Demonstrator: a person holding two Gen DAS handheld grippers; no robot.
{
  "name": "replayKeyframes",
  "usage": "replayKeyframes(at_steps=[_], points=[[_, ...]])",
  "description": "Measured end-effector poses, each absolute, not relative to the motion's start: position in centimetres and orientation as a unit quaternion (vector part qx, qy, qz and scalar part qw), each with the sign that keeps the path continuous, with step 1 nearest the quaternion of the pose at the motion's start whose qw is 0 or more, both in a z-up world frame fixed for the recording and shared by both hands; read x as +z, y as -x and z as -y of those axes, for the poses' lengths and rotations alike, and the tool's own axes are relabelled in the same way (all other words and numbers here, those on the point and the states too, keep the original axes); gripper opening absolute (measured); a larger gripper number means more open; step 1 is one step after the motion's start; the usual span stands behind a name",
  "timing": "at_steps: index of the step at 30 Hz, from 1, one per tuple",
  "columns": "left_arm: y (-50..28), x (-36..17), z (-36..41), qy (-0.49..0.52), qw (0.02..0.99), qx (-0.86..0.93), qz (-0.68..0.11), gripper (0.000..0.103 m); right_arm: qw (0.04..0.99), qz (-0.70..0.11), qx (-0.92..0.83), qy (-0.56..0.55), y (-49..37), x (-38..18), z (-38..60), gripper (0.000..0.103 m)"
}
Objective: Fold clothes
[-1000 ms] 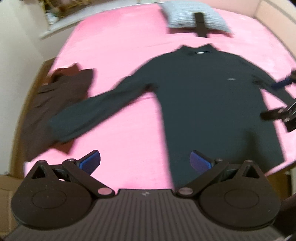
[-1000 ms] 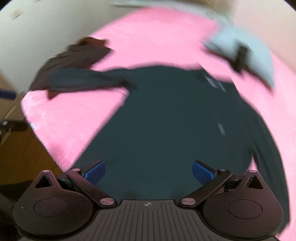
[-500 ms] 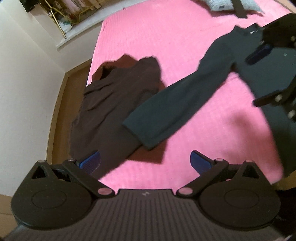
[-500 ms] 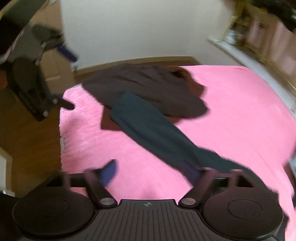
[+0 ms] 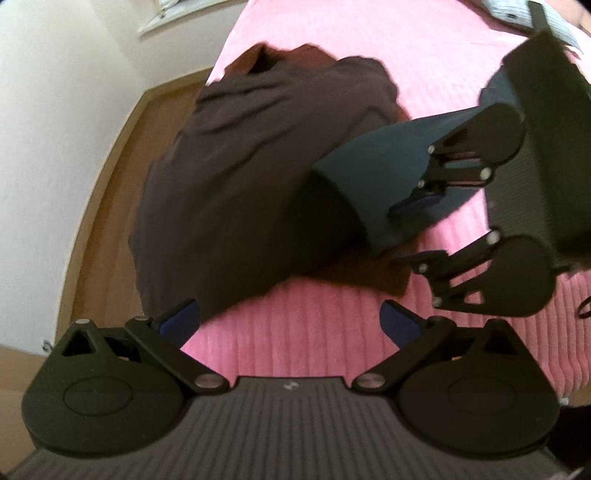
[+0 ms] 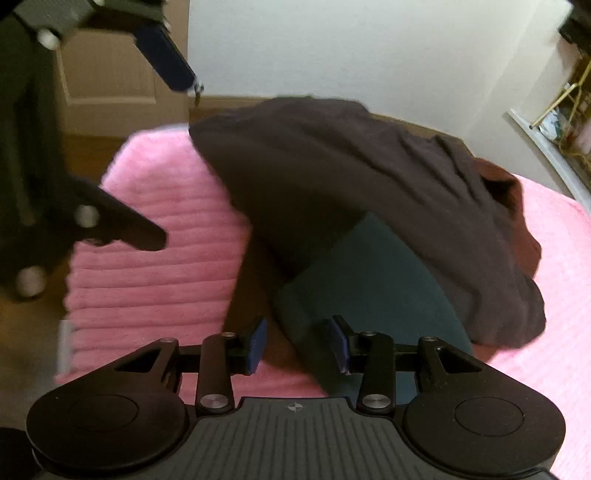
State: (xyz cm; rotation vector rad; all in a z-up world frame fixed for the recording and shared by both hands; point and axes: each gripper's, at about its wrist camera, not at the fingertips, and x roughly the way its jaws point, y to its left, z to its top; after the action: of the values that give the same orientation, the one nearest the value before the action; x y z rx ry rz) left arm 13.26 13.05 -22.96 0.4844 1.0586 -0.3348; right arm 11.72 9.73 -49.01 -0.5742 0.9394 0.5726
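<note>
1. Right gripper [image 6: 297, 341] points steeply down at the dark green sleeve [image 6: 373, 291] end — jaws have just been closing, half-shut, the cuff between them, not visibly pinched.
2. Left gripper [image 5: 290, 321] hovers wide open, empty, over the pink bedspread [image 5: 295, 332] near its edge.
3. The sleeve overlaps a brown garment [image 5: 240, 177].

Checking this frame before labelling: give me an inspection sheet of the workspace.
Surface: pink ribbed bed cover.
Job's things: dark teal sleeve, cuff end lying partly on the brown garment, which is crumpled at the bed's edge.
Clutter: light pillow at the far edge.
Grippers: right gripper has just been closing, jaws either side of the sleeve cuff, pads not yet pressing; left gripper open over the cover, nothing between its jaws.
Cables: nothing seen.
Surroundings: white wall, wooden floor, door.
</note>
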Motion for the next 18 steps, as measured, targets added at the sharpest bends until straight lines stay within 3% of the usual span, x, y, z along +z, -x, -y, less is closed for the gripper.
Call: replayKeyframes(at_steps=[7,13,18], points=[[-13.7,-24.0,-14.7,-0.203,0.825,-0.148,-0.506,0.102,0.817,-0.441,0.247,0.276,-12.3,-50.8,-10.4,0.041],[-13.5,-23.5,-14.9,-0.208,0.825,-0.151,-0.504,0.102,0.822,-0.456,0.232,0.249,-13.2,-50.1,-9.2,0.004],[-13.5,-22.8,-13.7,-0.216,0.823,-0.166,-0.498,0.102,0.841,-0.439,0.227,0.219,-12.1,-46.1,-7.2,0.003]])
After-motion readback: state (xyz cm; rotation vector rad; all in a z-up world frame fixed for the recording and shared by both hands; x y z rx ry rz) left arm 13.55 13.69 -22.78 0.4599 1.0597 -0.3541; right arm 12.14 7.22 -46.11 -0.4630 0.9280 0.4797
